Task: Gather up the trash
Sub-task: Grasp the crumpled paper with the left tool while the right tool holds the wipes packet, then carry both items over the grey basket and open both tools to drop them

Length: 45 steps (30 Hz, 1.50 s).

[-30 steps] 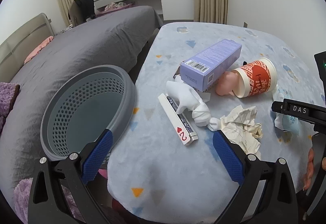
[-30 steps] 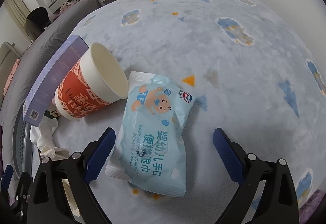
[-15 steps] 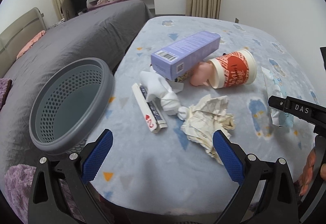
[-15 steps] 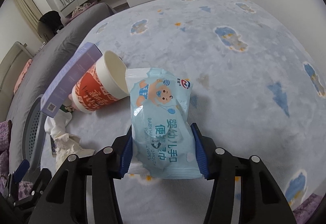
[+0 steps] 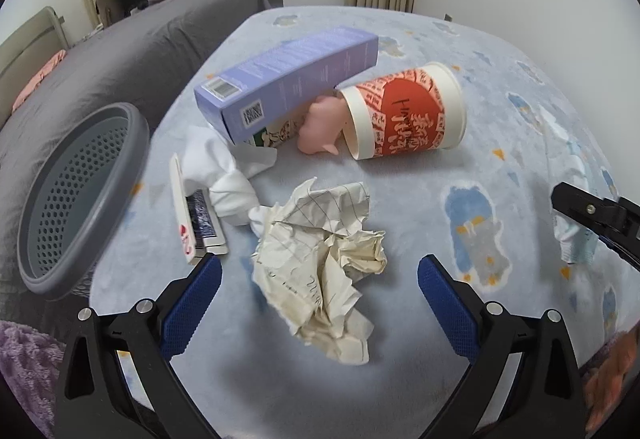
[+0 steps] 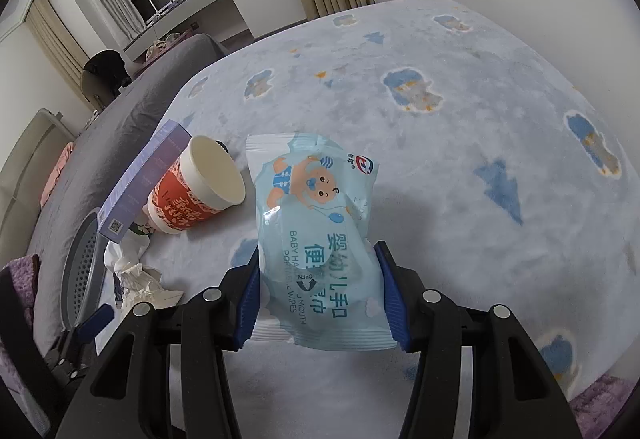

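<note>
My right gripper (image 6: pixel 318 289) is shut on a light-blue baby wipes packet (image 6: pixel 316 223) and holds it lifted above the table; the packet also shows at the right edge of the left wrist view (image 5: pixel 576 235). My left gripper (image 5: pixel 318 291) is open, straddling a crumpled paper ball (image 5: pixel 324 263) that lies on the table. Behind the paper lie a knotted white tissue (image 5: pixel 228 179), a playing-card box (image 5: pixel 194 219), a purple carton (image 5: pixel 288 79), a pink lump (image 5: pixel 320 125) and a red paper cup (image 5: pixel 408 111) on its side.
A grey perforated basket (image 5: pixel 72 195) stands at the table's left edge, beside a grey bed (image 5: pixel 120 39). The table wears a pale blue patterned cloth (image 6: pixel 460 119). A white wall and curtains stand behind it.
My right gripper closed on the wipes packet and lifted it off the table. My left gripper moved right and forward, from near the basket to around the crumpled paper.
</note>
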Available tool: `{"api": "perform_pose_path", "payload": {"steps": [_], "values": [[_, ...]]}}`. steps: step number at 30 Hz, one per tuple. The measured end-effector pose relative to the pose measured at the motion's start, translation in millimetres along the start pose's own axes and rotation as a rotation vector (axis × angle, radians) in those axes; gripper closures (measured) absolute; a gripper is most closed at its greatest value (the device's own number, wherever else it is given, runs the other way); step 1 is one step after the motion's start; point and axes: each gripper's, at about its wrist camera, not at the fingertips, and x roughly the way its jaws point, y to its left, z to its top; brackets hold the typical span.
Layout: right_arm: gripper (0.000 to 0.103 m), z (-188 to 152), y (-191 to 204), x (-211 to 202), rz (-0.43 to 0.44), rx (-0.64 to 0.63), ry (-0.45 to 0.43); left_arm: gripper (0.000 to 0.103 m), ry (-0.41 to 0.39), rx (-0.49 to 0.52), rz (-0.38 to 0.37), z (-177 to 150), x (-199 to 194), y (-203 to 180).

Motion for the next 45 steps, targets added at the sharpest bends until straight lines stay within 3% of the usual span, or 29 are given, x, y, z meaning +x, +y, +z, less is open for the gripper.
{"api": "perform_pose_path", "payload": {"steps": [6, 8, 11, 23, 28, 34, 41, 45], "values": [[0.052, 1, -7, 8, 0.015, 0.013, 0.022, 0.009, 0.009, -0.009, 0.019, 1, 14, -1], [0.052, 1, -7, 10, 0.019, 0.014, 0.028, 0.032, 0.002, 0.005, 0.014, 0, 13, -3], [0.052, 0, -6, 10, 0.021, 0.008, 0.028, 0.043, 0.009, 0.013, -0.032, 0, 12, -5], [0.052, -7, 31, -5, -0.002, -0.075, -0.007, 0.045, -0.101, 0.029, -0.044, -4, -38, 21], [0.052, -13, 69, -12, 0.01, -0.131, -0.013, 0.045, -0.165, 0.006, -0.033, 2, -63, 58], [0.052, -16, 133, -9, 0.061, -0.219, -0.01, 0.045, -0.219, -0.031, 0.038, 17, -79, 122], [0.052, -20, 219, 10, 0.136, -0.355, 0.01, 0.045, -0.248, -0.13, 0.131, 36, -75, 207], [0.052, -25, 263, 30, 0.173, -0.431, 0.039, 0.045, -0.245, -0.203, 0.186, 31, -61, 245]]}}
